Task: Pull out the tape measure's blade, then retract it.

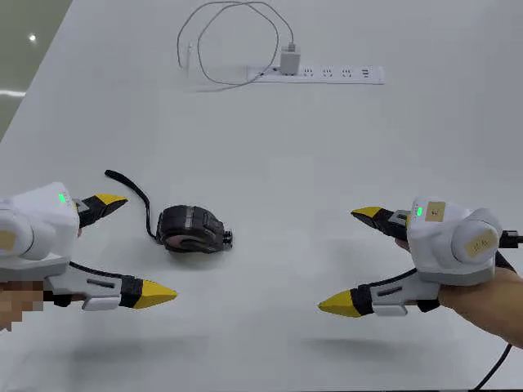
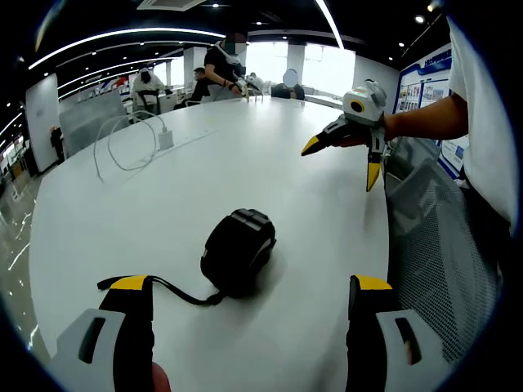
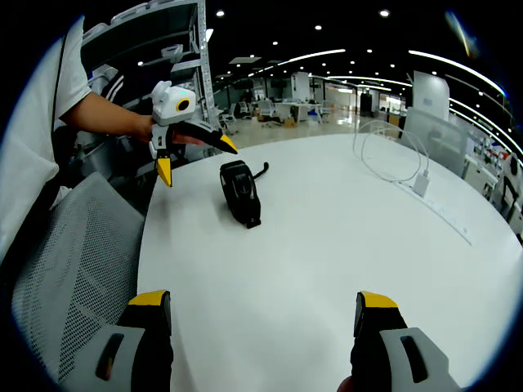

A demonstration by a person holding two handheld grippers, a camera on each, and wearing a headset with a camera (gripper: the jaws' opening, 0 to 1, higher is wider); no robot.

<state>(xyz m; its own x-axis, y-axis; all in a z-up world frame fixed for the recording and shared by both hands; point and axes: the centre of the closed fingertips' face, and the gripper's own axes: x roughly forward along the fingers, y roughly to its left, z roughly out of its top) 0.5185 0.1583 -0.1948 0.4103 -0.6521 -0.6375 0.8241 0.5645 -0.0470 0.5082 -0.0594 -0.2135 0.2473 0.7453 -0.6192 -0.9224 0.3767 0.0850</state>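
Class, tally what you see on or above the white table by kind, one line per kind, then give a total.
Grippers: 2 (left gripper, right gripper, both open above the table)
Tape measure: 1
Power strip: 1
Charger with white cable: 1
Total: 5

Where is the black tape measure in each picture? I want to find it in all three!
Head view: the tape measure lies left of centre.
Left gripper view: it sits in the middle, just ahead of the jaws.
Right gripper view: it is up and left of centre, farther off.
Shared landmark: the white charger with its looped cable.
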